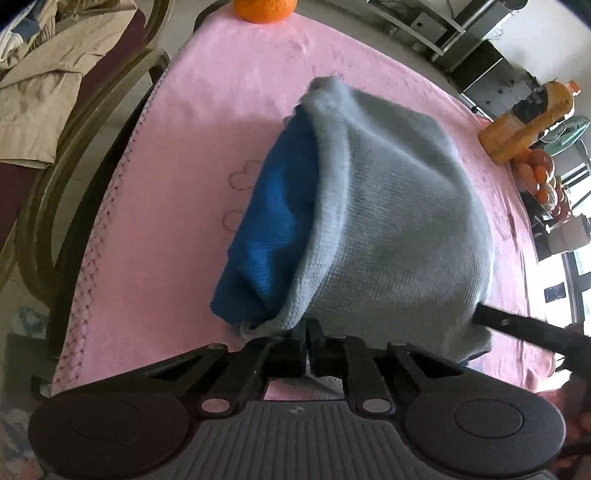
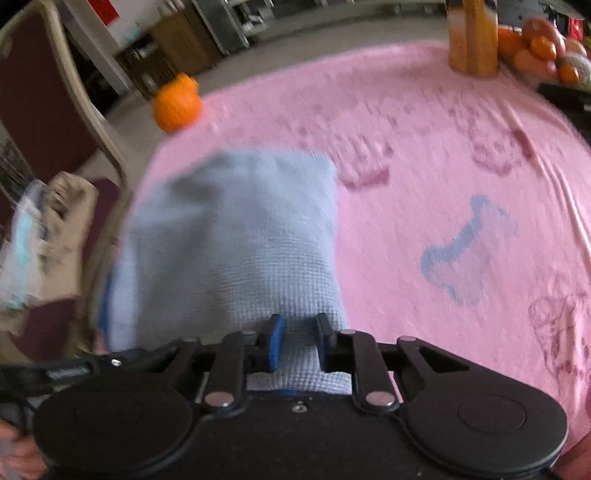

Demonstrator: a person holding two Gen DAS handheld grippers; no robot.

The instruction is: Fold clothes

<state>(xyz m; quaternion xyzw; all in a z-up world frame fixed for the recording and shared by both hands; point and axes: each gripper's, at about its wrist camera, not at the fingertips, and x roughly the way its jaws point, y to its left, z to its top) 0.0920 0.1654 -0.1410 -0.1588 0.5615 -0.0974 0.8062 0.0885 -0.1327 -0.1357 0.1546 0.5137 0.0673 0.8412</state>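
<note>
Your left hand-held gripper [image 1: 306, 334] is pinching the near hem of the grey knitted garment [image 1: 388, 221] with its jaws nearly together, and the cloth is bunching up from that grip, with a blue layer [image 1: 273, 221] showing under its left side. Your right hand-held gripper [image 2: 299, 341] is holding its fingers [image 2: 275, 343] at a narrow gap with the same grey garment [image 2: 229, 251] lying between them; motion blur is keeping me from telling whether they are actually clamping it. The garment is lying toward the left half of the pink-covered surface [image 1: 177, 206]. In the left wrist view the stitched left edge [image 1: 110, 221] of the cover is running close beside the blue layer, with a chair [image 1: 85, 122] just beyond it carrying beige clothing [image 1: 48, 81]. An orange [image 1: 266, 9] is sitting at the top of that frame, well apart from the garment, and a bottle of orange liquid [image 1: 528, 122] is standing at the right rim beside a heap of fruit [image 1: 539, 177]. Only the right wrist view is showing the wide open stretch of pink cover [image 2: 443, 155] to the right of the garment, with a blue bone-shaped print [image 2: 465, 251] on it. Only the left wrist view is showing the blue layer clearly, and a black bar [image 1: 524, 328] of the other tool is entering at its lower right.
</note>
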